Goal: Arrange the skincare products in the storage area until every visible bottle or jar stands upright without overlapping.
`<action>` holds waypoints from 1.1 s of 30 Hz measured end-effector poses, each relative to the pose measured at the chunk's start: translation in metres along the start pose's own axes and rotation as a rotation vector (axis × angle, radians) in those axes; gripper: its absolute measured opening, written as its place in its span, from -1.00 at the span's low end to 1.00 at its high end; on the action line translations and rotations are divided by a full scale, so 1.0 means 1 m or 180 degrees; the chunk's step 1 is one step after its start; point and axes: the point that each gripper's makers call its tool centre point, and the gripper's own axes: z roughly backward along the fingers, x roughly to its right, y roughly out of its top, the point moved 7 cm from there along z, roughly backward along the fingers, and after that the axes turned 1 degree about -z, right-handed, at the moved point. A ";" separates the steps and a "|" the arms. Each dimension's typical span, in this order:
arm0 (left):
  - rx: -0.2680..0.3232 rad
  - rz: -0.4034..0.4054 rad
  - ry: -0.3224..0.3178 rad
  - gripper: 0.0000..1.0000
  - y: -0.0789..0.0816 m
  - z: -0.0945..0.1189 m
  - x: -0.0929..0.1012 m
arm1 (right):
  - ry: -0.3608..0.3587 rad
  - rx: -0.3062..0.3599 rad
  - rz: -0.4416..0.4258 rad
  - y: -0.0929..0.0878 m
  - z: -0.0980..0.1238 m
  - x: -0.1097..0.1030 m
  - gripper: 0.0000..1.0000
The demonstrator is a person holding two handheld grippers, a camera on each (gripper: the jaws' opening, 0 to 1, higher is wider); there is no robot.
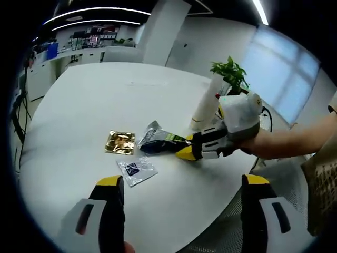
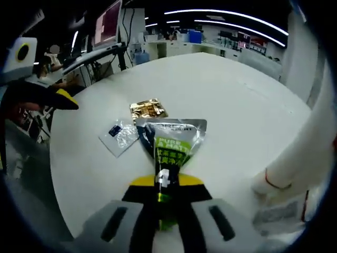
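- Three sachets on the white round table (image 1: 105,105), none upright.
- Largest, green-labelled silver sachet (image 2: 171,142): clamped by its narrow end in right gripper (image 2: 167,192), mid-table.
- Gold sachet (image 1: 120,142) and clear sachet (image 1: 137,169) lie flat beside it.
- Left gripper (image 1: 179,197): jaws apart, empty, hovering near table edge.
- Step judged: lifting one sachet; next, place it clear of others.

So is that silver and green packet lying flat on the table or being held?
Held. The right gripper is shut on the silver and green packet; its jaws pinch the narrow end. Whether the wide end touches the white table, I cannot tell.
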 end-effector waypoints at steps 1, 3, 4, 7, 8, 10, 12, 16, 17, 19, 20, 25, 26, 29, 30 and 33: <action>0.0013 0.0011 -0.0003 0.80 0.001 0.000 0.000 | 0.0017 0.0026 -0.0047 -0.001 0.003 -0.001 -0.81; 0.0057 0.0054 -0.0021 0.80 0.002 0.001 0.001 | 0.0064 0.0079 -0.0152 -0.002 0.007 -0.004 -0.82; 0.0080 0.0082 -0.0034 0.79 0.003 0.002 0.002 | 0.0083 0.0091 -0.0183 -0.004 0.010 -0.005 -0.83; 0.0199 0.0253 -0.0122 0.78 0.006 0.002 0.006 | 0.0134 0.0186 -0.0221 -0.007 0.019 -0.009 -0.83; 0.0218 0.0279 -0.0137 0.77 0.007 0.002 0.007 | 0.0135 0.0219 -0.0264 -0.009 0.024 -0.010 -0.84; 0.0261 0.0338 -0.0178 0.77 0.008 0.001 0.010 | 0.0204 0.0354 -0.0406 -0.008 0.033 -0.015 -0.84; 0.0306 0.0404 -0.0234 0.77 0.010 -0.001 0.014 | 0.0254 0.0451 -0.0478 -0.007 0.043 -0.019 -0.84; 0.0435 0.0531 -0.0369 0.74 0.016 -0.003 0.024 | 0.0345 0.0636 -0.0566 -0.003 0.058 -0.027 -0.84; 0.0463 0.0568 -0.0400 0.73 0.018 -0.003 0.026 | 0.0362 0.0679 -0.0567 -0.001 0.063 -0.030 -0.84; 0.0529 0.0667 -0.0469 0.73 0.021 -0.004 0.030 | 0.0443 0.0771 -0.0584 0.003 0.070 -0.036 -0.84; 0.0586 0.0735 -0.0509 0.72 0.023 -0.004 0.033 | 0.0463 0.0810 -0.0574 0.005 0.074 -0.039 -0.84; 0.0782 0.0960 -0.0580 0.70 0.033 0.000 0.041 | 0.0629 0.1033 -0.0484 0.018 0.093 -0.054 -0.84; 0.0826 0.0983 -0.0594 0.68 0.035 0.001 0.042 | 0.0680 0.1070 -0.0458 0.020 0.097 -0.058 -0.84; 0.0951 0.1031 -0.0612 0.55 0.040 0.006 0.043 | 0.0722 0.1145 -0.0350 0.025 0.108 -0.066 -0.84; 0.0995 0.1041 -0.0608 0.50 0.042 0.007 0.043 | 0.0729 0.1163 -0.0307 0.025 0.111 -0.068 -0.84; 0.1122 0.1145 -0.0572 0.34 0.043 0.011 0.042 | 0.0728 0.1182 -0.0152 0.026 0.120 -0.073 -0.84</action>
